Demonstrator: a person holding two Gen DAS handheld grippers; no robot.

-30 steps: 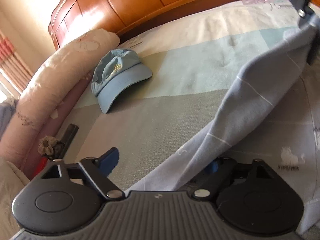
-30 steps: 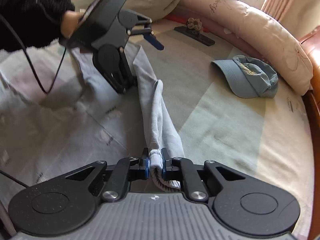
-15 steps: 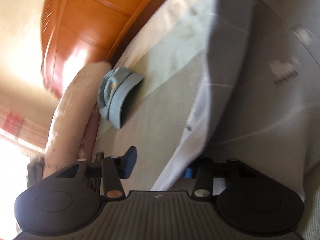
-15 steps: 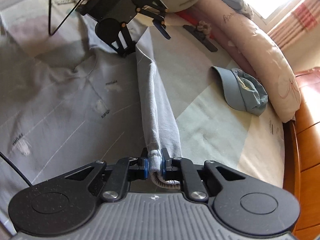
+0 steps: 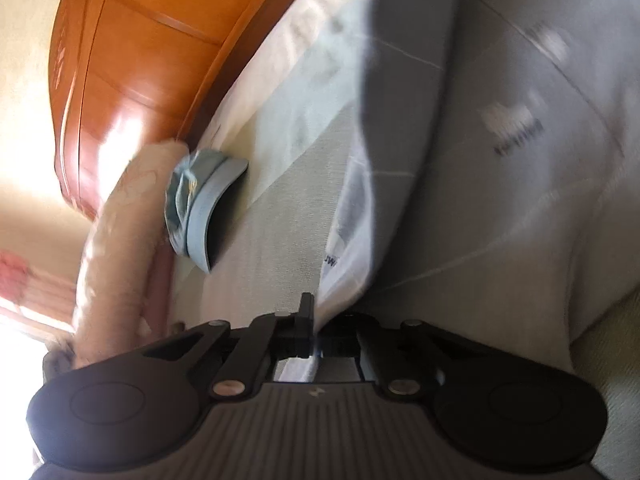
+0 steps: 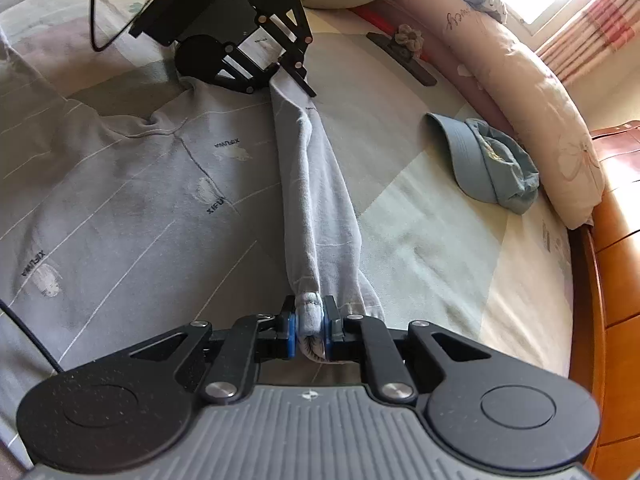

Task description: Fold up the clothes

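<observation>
**Now both grippers pinch one sleeve**

Stretched above the bed [image 6: 440, 240], the grey sweatshirt's sleeve [image 6: 316, 200] runs between them: the right gripper [image 6: 310, 330] clamps its cuff, the left gripper [image 6: 296, 74] is pressed together on its shoulder end.

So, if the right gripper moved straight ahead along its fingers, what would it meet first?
Probably the left gripper, at the far end of the stretched sleeve that the right gripper already clamps by the cuff. Depth is uncertain; pointing downward, it might meet the bed first.
</observation>
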